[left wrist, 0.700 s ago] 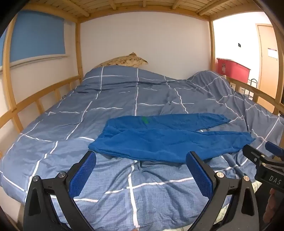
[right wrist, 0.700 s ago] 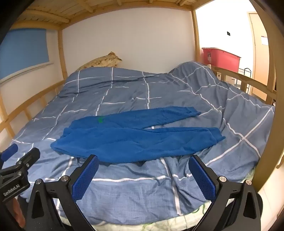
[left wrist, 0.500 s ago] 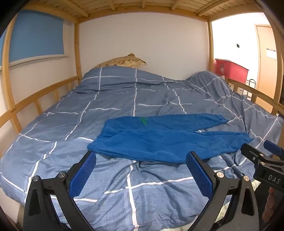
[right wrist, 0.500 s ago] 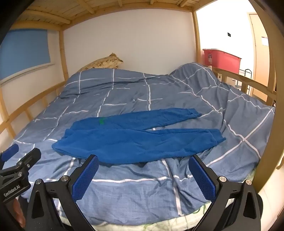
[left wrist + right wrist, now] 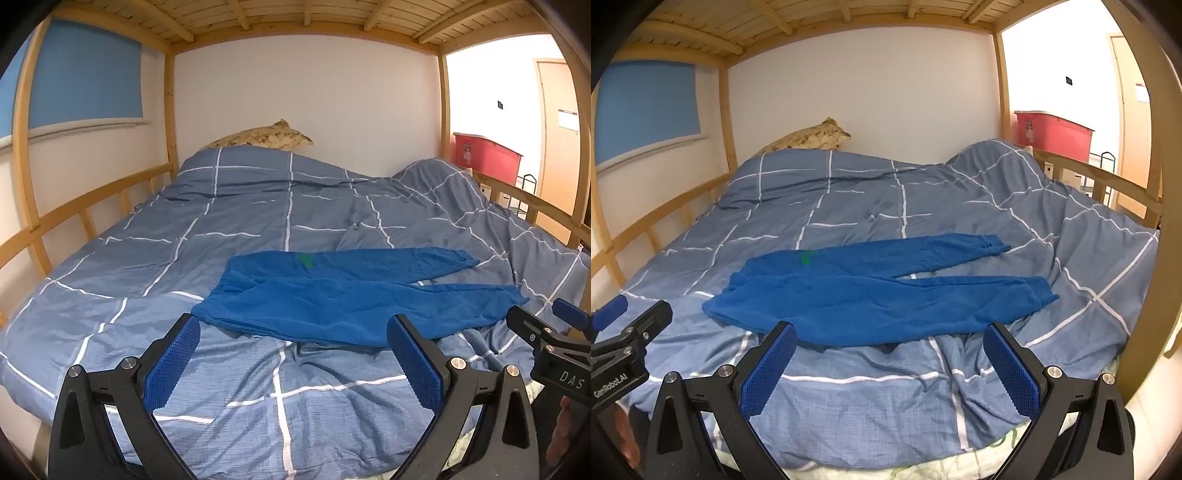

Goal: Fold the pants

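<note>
Blue pants point(image 5: 343, 295) lie spread flat on the bed, waistband to the left, both legs running right, with a small green tag near the waist. They also show in the right wrist view point(image 5: 879, 295). My left gripper point(image 5: 291, 354) is open and empty, just short of the pants' near edge. My right gripper point(image 5: 890, 358) is open and empty, also just short of the near edge. The right gripper's body shows at the right of the left wrist view point(image 5: 554, 343).
The grey-blue checked duvet point(image 5: 221, 240) covers the bunk bed and bunches up at the right. Wooden rails point(image 5: 85, 210) run along the left and right point(image 5: 1100, 177). A patterned pillow point(image 5: 266, 136) lies at the head. A red bin point(image 5: 1056, 133) stands beyond the bed.
Both grippers have dropped slightly, and the pants sit a bit nearer the fingertips. The pants have not moved, and both grippers stay open.
</note>
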### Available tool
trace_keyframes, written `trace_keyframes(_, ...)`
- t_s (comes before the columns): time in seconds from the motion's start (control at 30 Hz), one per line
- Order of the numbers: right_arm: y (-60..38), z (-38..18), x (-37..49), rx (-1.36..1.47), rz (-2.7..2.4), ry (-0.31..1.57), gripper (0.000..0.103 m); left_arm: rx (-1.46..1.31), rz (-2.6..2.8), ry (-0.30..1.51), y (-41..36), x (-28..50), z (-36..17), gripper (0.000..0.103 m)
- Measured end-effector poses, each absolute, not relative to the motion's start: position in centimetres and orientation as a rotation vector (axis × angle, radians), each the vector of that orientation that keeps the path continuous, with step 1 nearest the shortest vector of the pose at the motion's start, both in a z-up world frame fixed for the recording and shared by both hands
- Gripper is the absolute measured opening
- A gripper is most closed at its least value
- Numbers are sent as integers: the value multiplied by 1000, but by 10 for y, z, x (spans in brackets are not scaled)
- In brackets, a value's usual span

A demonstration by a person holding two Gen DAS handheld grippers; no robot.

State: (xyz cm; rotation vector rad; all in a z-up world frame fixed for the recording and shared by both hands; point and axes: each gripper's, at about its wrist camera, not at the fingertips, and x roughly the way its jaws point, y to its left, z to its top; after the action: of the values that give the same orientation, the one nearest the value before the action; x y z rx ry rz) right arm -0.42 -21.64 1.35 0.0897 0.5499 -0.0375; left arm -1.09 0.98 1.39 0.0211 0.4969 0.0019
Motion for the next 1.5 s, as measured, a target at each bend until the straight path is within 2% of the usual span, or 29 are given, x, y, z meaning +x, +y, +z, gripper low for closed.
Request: trace_keyframes(1.5,-213,14,-5,82,-36,551,103,37,3,465,9,-14,12,103)
